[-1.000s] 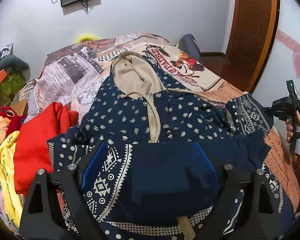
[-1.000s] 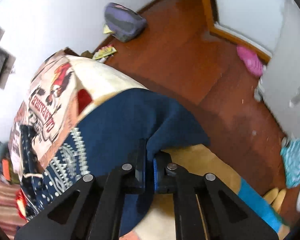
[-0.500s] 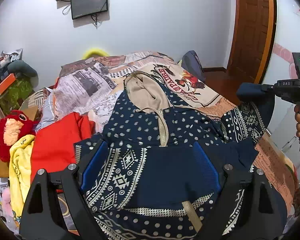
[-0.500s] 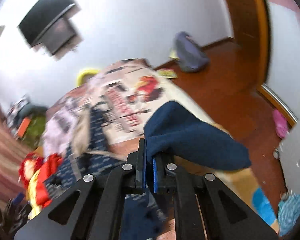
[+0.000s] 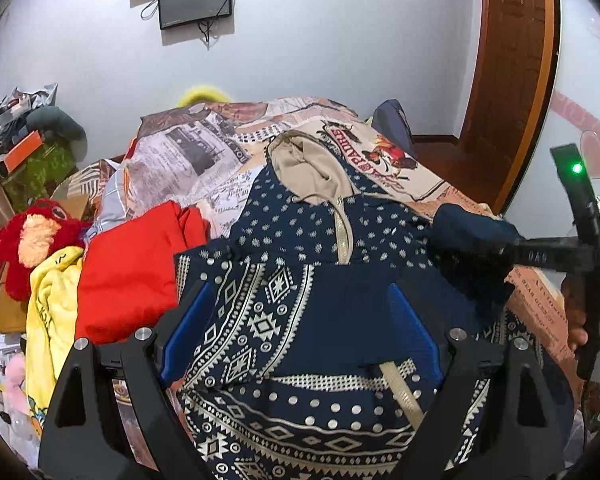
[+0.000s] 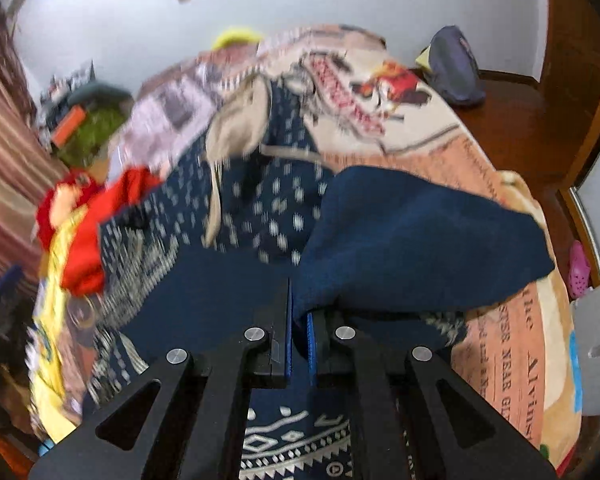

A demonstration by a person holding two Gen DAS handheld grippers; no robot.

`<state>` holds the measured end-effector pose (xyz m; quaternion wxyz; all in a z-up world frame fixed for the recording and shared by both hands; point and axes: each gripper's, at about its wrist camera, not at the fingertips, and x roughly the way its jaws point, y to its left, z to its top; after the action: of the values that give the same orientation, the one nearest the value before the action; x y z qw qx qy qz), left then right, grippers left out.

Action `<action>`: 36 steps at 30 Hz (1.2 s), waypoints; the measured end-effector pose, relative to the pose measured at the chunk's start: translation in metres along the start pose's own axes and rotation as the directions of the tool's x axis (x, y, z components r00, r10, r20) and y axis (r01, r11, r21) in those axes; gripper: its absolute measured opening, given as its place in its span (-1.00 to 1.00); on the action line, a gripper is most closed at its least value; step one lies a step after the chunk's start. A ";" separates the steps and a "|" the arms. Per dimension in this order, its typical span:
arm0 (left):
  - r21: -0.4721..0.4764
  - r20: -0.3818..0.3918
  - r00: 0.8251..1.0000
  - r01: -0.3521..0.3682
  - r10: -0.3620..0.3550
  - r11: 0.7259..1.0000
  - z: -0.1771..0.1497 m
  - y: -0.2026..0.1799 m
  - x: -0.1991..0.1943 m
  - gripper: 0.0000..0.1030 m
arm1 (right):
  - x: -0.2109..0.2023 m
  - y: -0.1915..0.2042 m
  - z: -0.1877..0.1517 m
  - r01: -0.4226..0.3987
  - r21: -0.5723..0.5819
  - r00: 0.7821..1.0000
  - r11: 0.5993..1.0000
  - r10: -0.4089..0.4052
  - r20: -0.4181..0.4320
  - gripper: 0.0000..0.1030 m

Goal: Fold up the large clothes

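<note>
From the left wrist view, the navy patterned hoodie (image 5: 300, 248) lies zip-up on the bed (image 5: 452, 192), its beige-lined hood toward the far wall, beside a red garment (image 5: 132, 268). The left gripper (image 5: 300, 340) hangs over the hem with its jaws spread wide, and nothing is pinched between them. At the right edge the other tool carries the plain navy sleeve (image 5: 472, 236) over the chest.

In the right wrist view, which is smeared by motion, the right gripper (image 6: 298, 344) has its pads pressed together on the sleeve's end (image 6: 412, 240), which drapes limply away from the jaws. The cloth looks like a thick, soft knit, probably fairly weighty for its size; it sags and would bunch rather than hold a crease. Doubled edges such as the cuff, hem band or shoulder seam seem the surest places to pinch.
</note>
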<state>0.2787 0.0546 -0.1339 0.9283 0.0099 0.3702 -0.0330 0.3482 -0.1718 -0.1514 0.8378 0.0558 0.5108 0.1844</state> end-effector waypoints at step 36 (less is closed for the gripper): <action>-0.089 -0.207 0.978 0.019 -0.037 0.996 -0.026 0.007 0.104 0.71 | 0.039 -0.155 -0.013 -0.008 0.490 1.000 0.872 0.009 0.000 -0.73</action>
<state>0.3361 0.0568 -0.2242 0.8834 -0.0322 0.4666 -0.0287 0.3920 -0.3026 -0.2335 0.7949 0.2681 0.5418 0.0528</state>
